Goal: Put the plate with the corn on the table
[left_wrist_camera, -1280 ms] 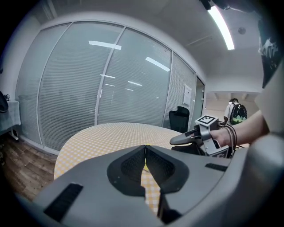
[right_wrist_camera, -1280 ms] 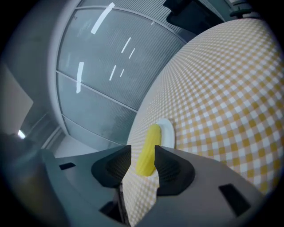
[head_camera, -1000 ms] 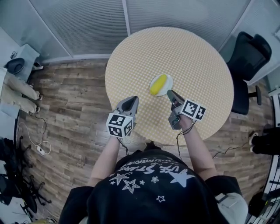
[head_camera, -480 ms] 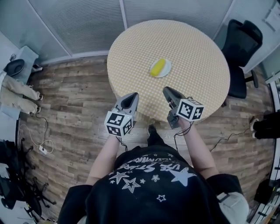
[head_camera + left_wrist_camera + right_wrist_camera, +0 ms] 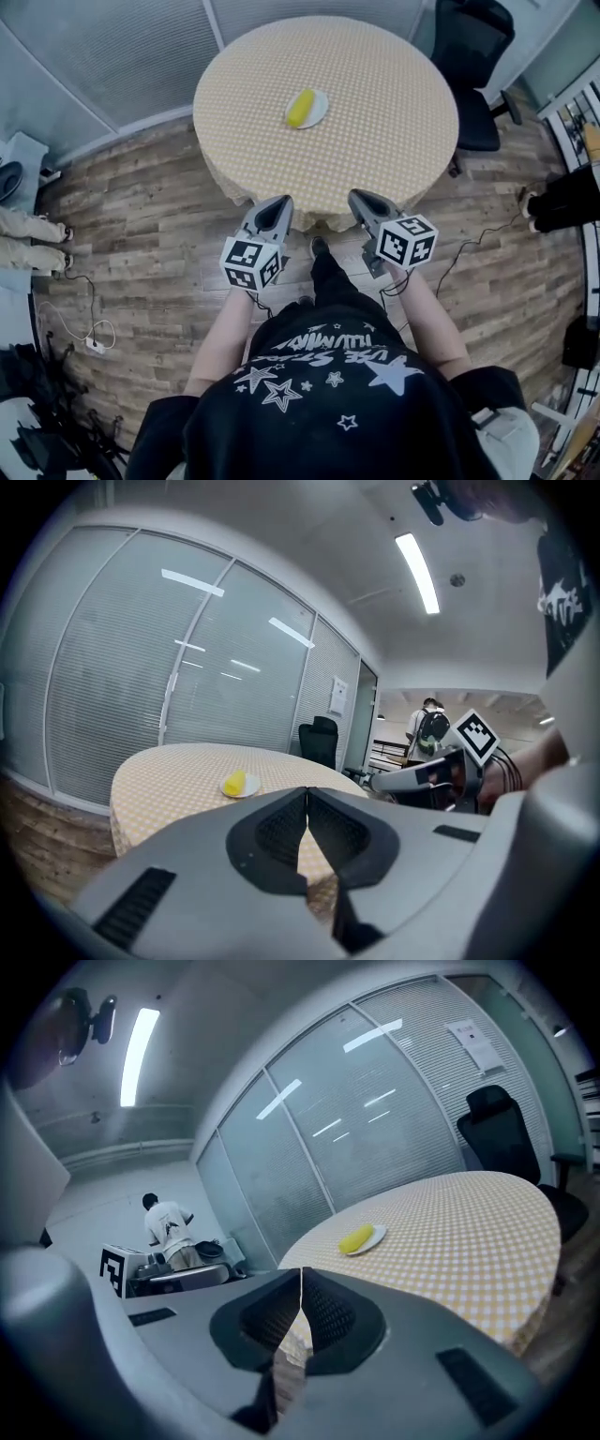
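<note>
While I stand back from the round desk (image 5: pixel 375 94) with its yellow checked cloth, I hold both tools just off its near edge, above the wooden floor (image 5: pixel 141 206) on my side of the desk. My left hand-held gripper (image 5: pixel 277 202) points toward the desk with its jaws pressed together and nothing between them. My right hand-held gripper (image 5: pixel 357 198) points the same way beside it; its jaws have just been closing, they now meet along a thin line, and they too hold nothing. Each tool carries its marker cube toward my wrist, the left cube (image 5: pixel 249 263) and the right cube (image 5: pixel 406 241) both further from the desk than the jaw tips. The white plate (image 5: pixel 315 110) rests flat on the desk, left of the desk's middle and toward its far side, well apart from both tools. The yellow corn (image 5: pixel 300 108) lies on that plate, slanted across it. Neither tool touches the plate or the corn. A black office chair (image 5: pixel 469 47) stands at the desk's far right side, and a glass wall with blinds (image 5: pixel 112 56) runs behind the desk. In the right gripper view a person (image 5: pixel 169 1227) stands beyond the desk's left side, far off.
</note>
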Motion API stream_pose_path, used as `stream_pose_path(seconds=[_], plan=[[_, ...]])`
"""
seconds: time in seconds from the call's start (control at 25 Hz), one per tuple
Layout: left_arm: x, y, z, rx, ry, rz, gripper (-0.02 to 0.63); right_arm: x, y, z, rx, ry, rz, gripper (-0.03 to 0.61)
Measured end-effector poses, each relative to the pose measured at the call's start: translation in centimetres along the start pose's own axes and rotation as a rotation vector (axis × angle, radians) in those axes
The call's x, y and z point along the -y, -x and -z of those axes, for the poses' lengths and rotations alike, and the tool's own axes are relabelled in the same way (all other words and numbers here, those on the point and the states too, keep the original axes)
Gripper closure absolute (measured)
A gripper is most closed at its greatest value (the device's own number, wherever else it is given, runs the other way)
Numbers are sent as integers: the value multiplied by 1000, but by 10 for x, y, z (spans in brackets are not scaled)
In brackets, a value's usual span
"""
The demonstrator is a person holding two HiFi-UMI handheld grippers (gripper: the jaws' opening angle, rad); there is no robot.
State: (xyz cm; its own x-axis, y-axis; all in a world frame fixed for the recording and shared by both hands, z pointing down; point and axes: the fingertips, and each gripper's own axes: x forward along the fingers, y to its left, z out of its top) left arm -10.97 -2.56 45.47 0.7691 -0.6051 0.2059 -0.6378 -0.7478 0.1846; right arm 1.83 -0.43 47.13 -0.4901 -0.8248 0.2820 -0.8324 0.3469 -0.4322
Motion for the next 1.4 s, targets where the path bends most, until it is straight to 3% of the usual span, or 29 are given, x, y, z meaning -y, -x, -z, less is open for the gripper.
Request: stream_pose_path(seconds=[0.24, 0.72, 1.4], plan=[[24, 2, 7, -11, 8, 46, 604, -4, 29, 11, -13, -6, 7, 549], [30, 10, -1, 16, 1, -53, 605, -18, 46, 19, -18, 19, -81, 549], [154, 23, 2, 34, -57, -76, 604, 2, 167, 32, -30, 74, -121, 549]])
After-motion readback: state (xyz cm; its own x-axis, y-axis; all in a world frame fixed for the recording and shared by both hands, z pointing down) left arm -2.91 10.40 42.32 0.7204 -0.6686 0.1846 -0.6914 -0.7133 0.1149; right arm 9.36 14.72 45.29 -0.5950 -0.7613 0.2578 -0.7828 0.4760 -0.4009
